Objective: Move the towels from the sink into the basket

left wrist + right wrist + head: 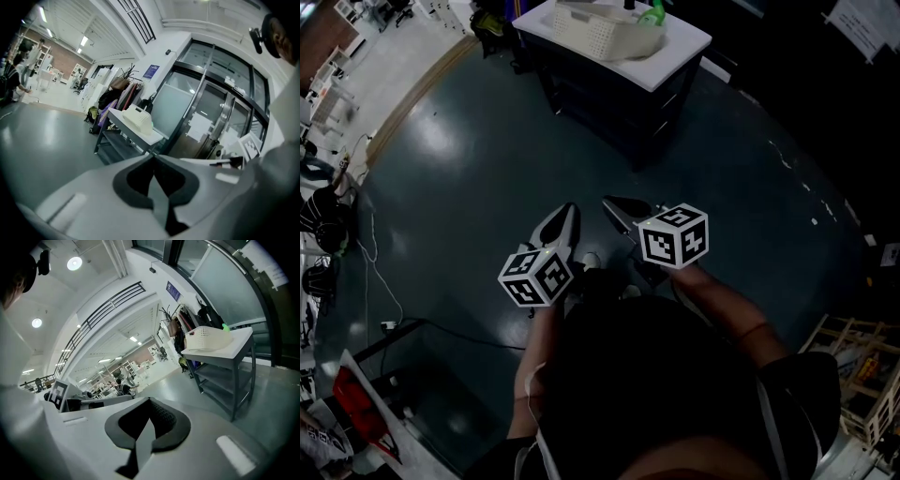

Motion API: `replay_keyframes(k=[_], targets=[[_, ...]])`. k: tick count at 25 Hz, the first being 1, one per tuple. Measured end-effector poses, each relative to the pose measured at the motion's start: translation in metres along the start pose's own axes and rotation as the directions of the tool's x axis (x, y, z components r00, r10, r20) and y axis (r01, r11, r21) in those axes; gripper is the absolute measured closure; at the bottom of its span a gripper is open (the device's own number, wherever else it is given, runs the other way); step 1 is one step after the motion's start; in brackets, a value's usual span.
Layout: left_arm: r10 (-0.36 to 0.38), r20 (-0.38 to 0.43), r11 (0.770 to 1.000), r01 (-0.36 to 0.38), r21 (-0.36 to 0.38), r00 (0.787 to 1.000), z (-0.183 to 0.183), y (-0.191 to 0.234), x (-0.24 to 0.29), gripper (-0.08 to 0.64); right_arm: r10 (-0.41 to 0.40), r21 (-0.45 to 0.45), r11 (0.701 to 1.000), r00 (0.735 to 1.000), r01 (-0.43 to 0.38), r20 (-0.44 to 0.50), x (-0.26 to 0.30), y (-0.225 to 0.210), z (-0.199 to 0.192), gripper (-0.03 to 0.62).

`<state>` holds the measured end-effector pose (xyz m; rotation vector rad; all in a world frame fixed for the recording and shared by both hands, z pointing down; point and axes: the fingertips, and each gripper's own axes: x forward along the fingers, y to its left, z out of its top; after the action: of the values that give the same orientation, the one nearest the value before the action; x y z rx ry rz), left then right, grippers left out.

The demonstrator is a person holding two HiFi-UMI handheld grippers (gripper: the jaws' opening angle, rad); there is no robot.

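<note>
We hold our left tool (569, 212) and right tool (612, 203) pressed together, empty, well short of the tabletop (677, 58); the basket (602, 34) sits on it.

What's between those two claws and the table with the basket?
Only bare floor, seen in the head view, separates the left claw and right claw from the table and basket.

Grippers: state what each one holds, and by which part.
Nothing is held: the left gripper and the right gripper both have jaws shut with nothing between them.
</note>
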<state>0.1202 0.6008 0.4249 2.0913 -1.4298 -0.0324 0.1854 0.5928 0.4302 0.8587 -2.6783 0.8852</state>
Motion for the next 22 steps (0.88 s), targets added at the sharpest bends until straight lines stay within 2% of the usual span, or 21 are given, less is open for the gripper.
replay_keyframes(k=[11,16,22], targets=[[-0.025,-0.031,0.999,0.024,-0.022,0.999,0.036,0.054,0.044,0.552,-0.032,0.005,0.999,0.999,0.032,-0.013,0.067,-0.019,0.037,0.594],[-0.027,-0.039,1.0,0.027,-0.005,0.999,0.062,0.08,0.058,0.552,-0.031,-0.006,1.0,0.999,0.031,-0.016,0.104,-0.021,0.059,0.594],[-0.025,-0.048,1.0,0.024,-0.014,0.999,0.081,0.116,0.069,0.552,-0.05,0.014,0.999,0.998,0.05,-0.039,0.14,-0.029,0.068,0.594]])
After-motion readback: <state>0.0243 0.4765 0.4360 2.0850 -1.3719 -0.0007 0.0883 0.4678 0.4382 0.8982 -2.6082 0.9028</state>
